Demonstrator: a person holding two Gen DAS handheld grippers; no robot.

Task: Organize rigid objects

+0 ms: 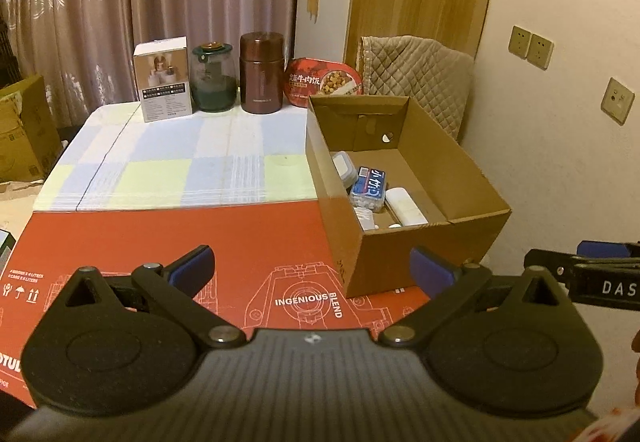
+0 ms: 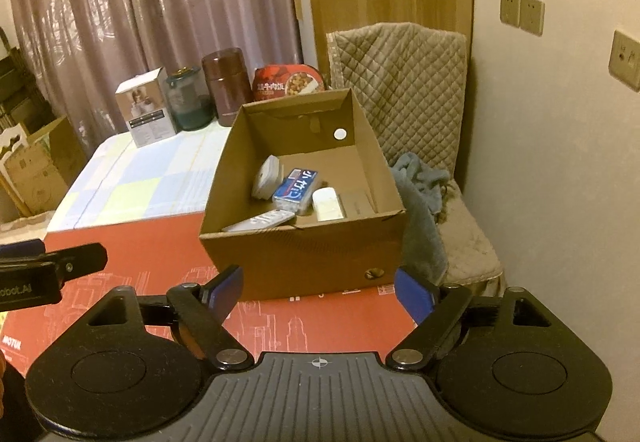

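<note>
An open cardboard box (image 1: 472,178) (image 2: 240,146) stands on the table and holds a blue-labelled clear case (image 1: 368,188) (image 2: 296,190), a white block (image 1: 404,204) (image 2: 327,204), a round white container (image 2: 266,176) and a white remote (image 2: 260,222). At the table's far edge stand a white carton (image 1: 164,78) (image 2: 144,110), a green glass jar (image 1: 212,78) (image 2: 188,98), a brown flask (image 1: 262,72) (image 2: 224,86) and a red meal bowl (image 1: 324,82) (image 2: 286,82). My left gripper (image 1: 312,266) is open and empty, left of the box's near corner. My right gripper (image 2: 318,292) is open and empty in front of the box.
A flat red printed carton (image 1: 160,242) (image 2: 140,258) covers the near table. A checked cloth (image 1: 180,166) covers the rest. A quilted chair (image 2: 408,82) with a grey-blue towel (image 2: 424,182) stands right of the box. Cardboard boxes (image 1: 20,130) sit on the floor at left.
</note>
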